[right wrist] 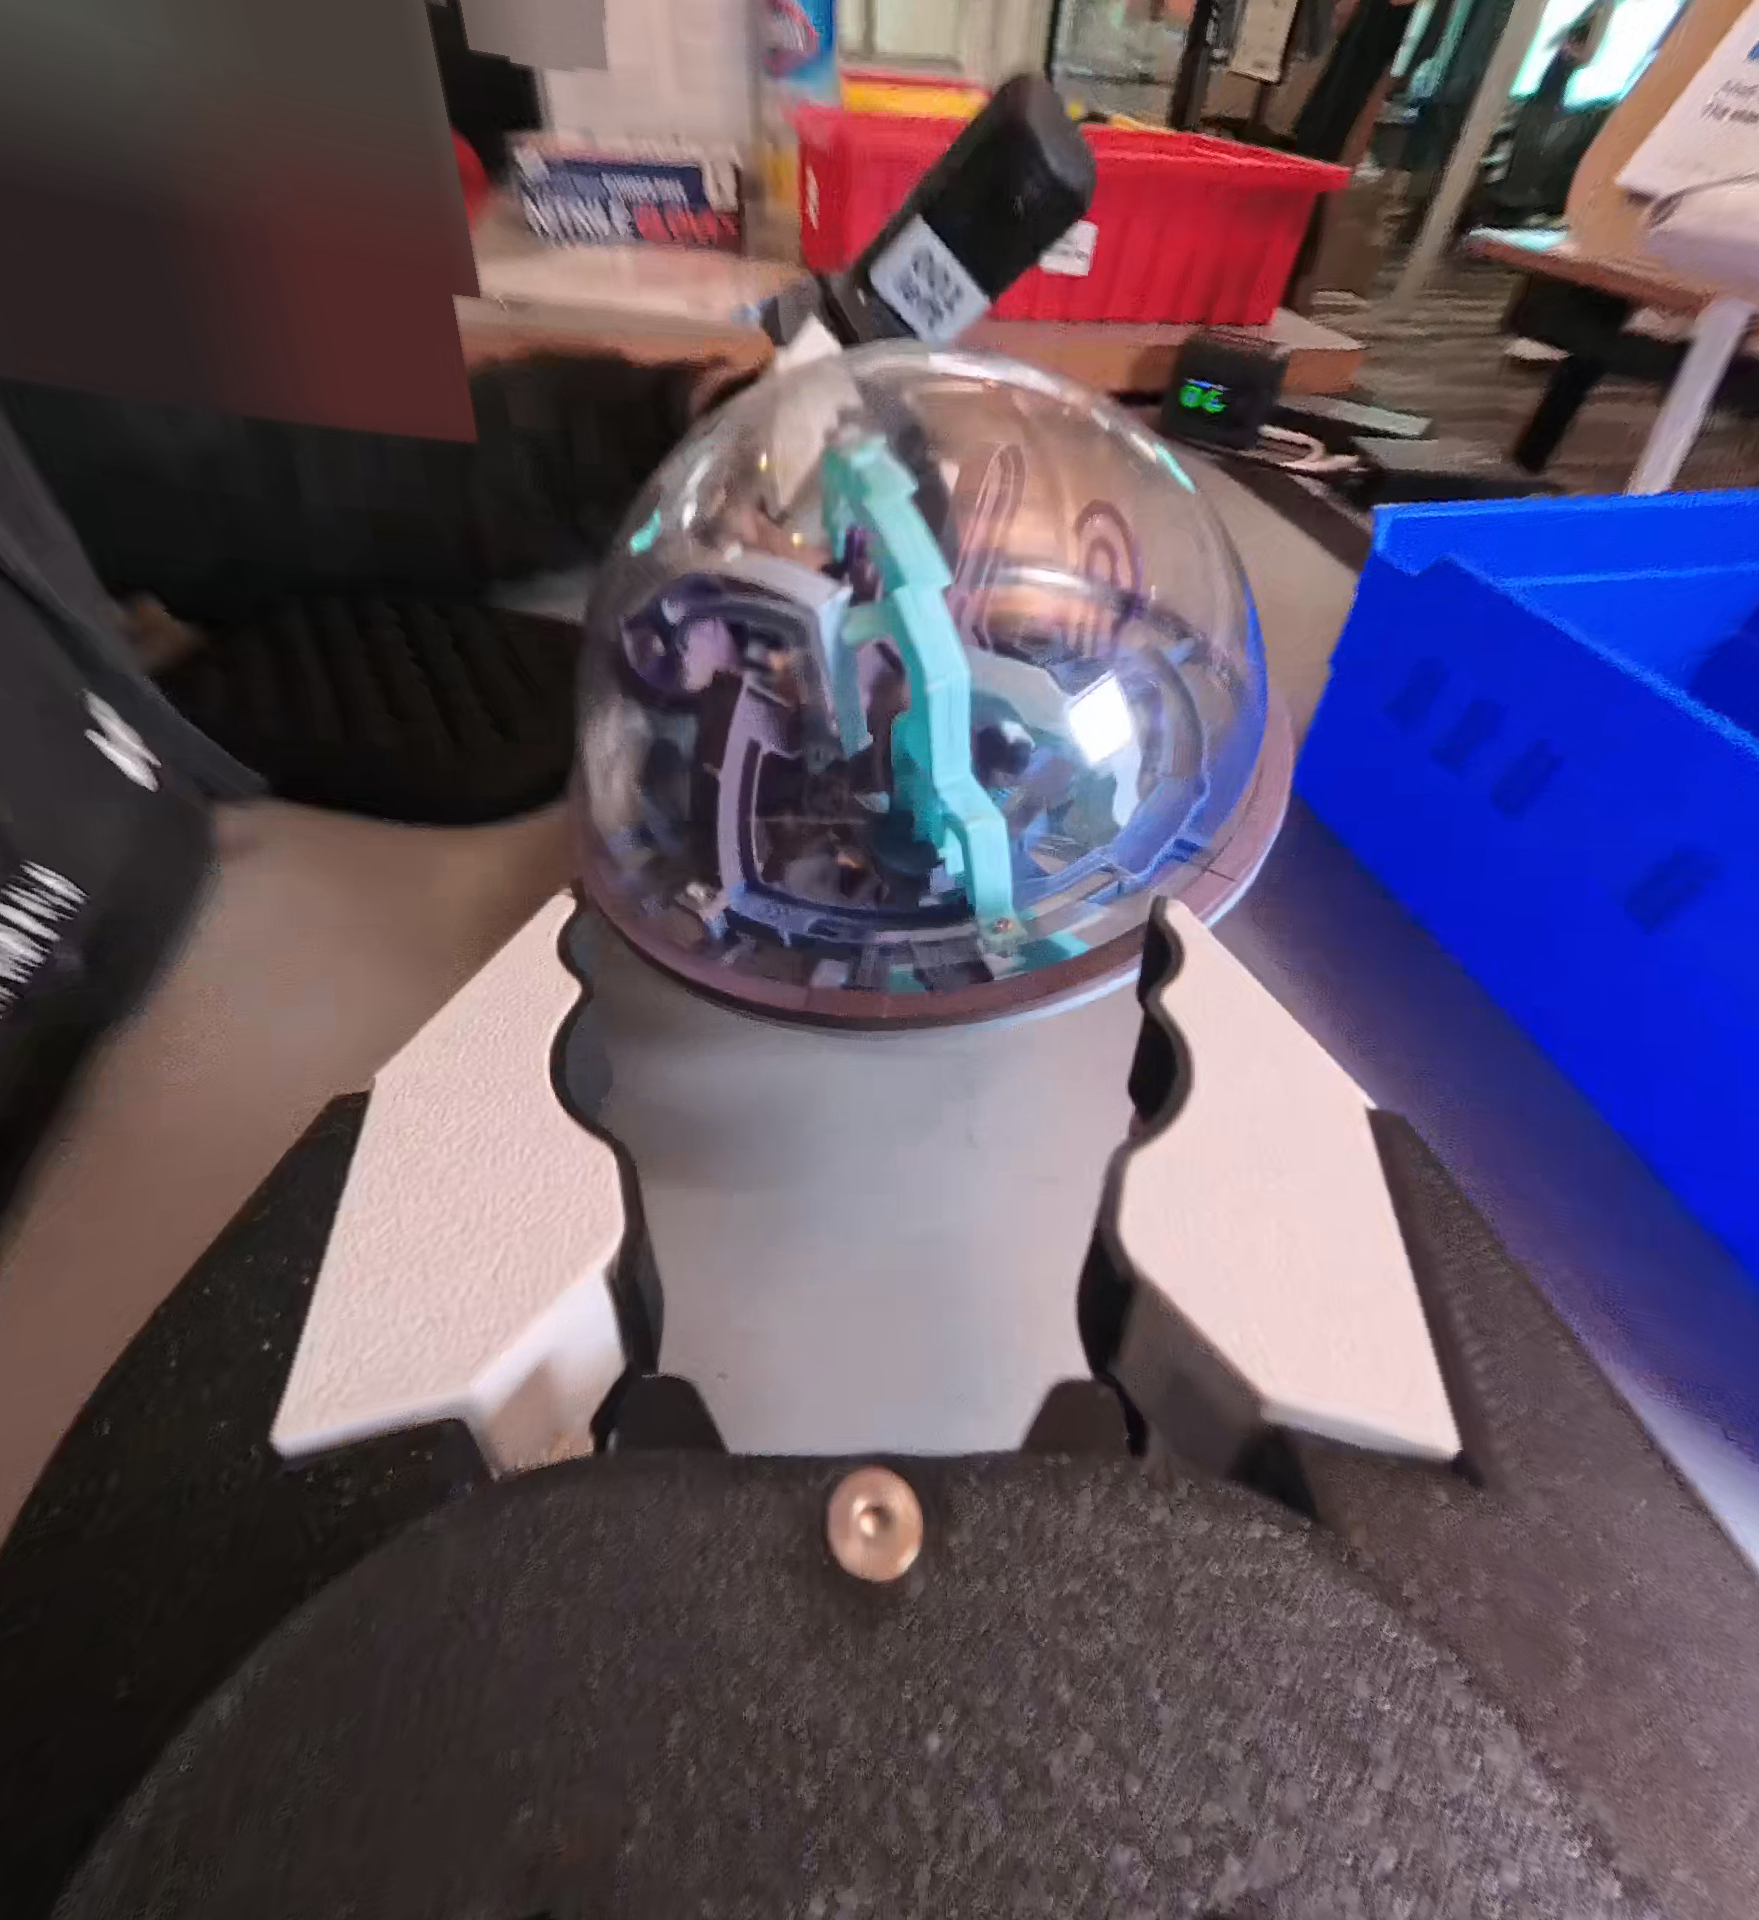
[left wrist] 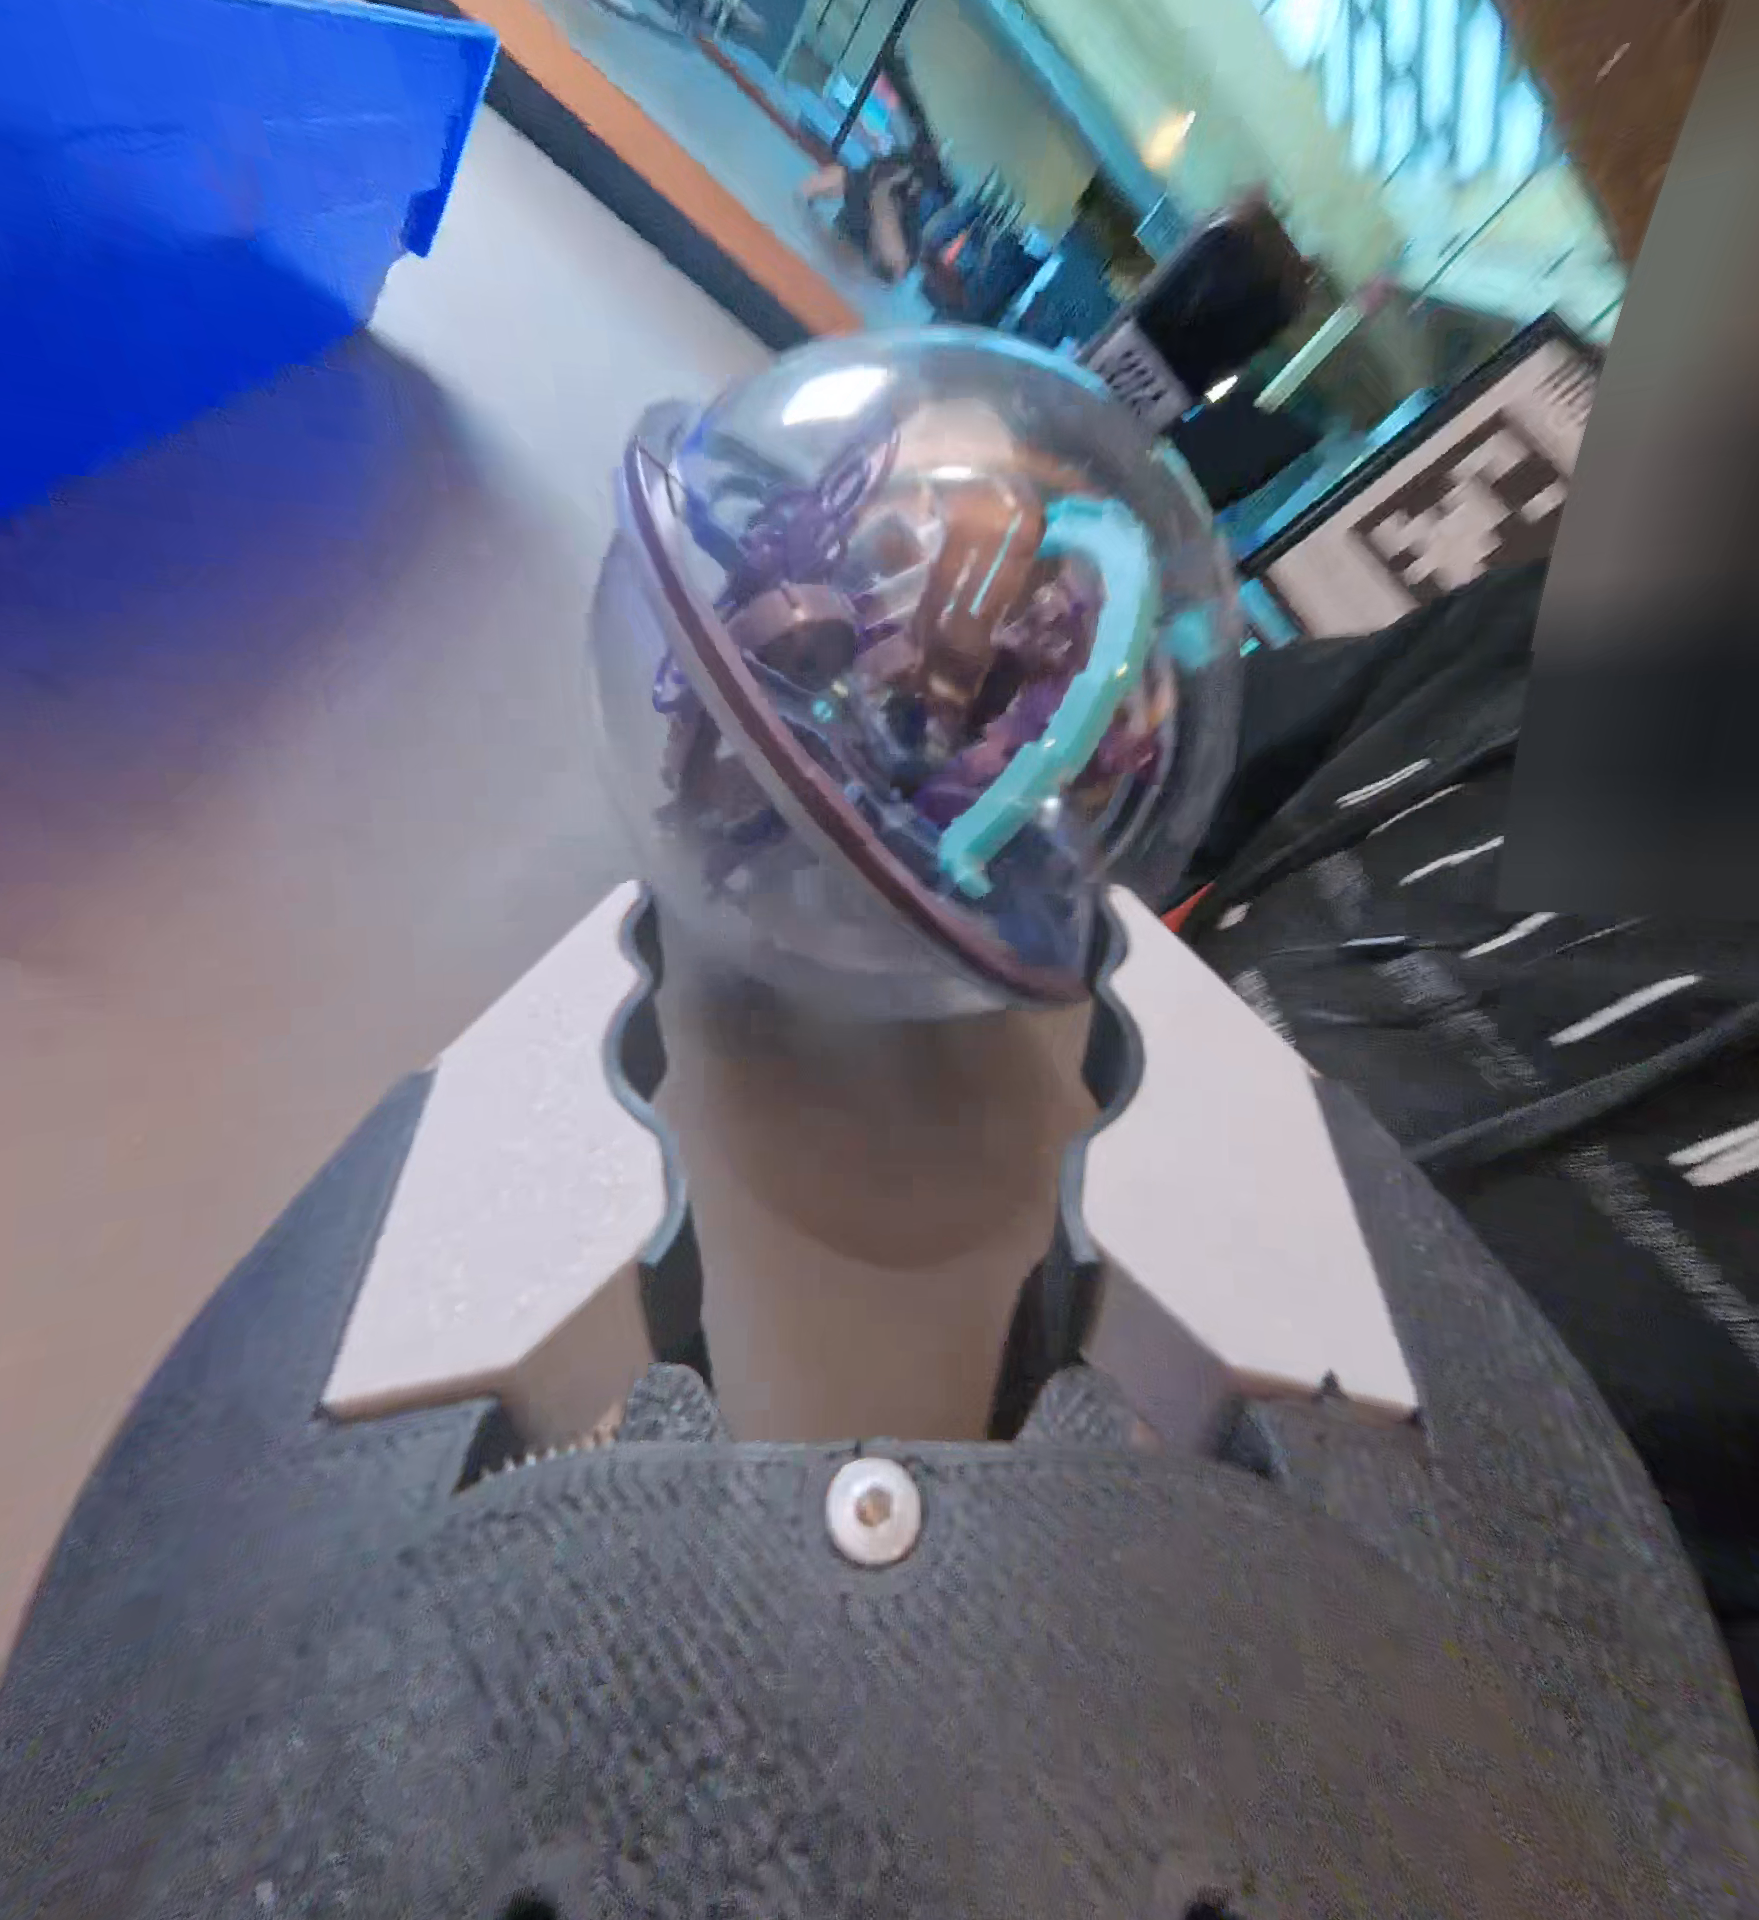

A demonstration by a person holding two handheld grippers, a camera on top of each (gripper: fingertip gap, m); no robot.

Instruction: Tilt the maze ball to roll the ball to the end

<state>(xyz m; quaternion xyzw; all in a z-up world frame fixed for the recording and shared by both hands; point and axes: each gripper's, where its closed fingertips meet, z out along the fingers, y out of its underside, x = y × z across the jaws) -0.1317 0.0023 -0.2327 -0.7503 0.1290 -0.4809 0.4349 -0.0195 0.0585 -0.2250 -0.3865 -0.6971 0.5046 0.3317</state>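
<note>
Hand-held gripper on your left (left wrist: 875, 935) pinches the maze ball (left wrist: 916, 665) at its lower shell, its purple seam tilted steeply. Your right hand-held gripper (right wrist: 859, 935) also closes on the maze ball (right wrist: 922, 675) — both fingertips touch just under the rim, dome upward, teal track inside. Beside the ball sits a blue bin (right wrist: 1602, 790) on the surface (right wrist: 231, 935); behind the ball, a red bin (right wrist: 1166, 229).

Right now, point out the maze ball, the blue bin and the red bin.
maze ball (right wrist: 916, 675): right wrist view, on its clear dome.
blue bin (right wrist: 1581, 790): right wrist view, on its side wall.
red bin (right wrist: 1166, 218): right wrist view, on its front wall.
</note>
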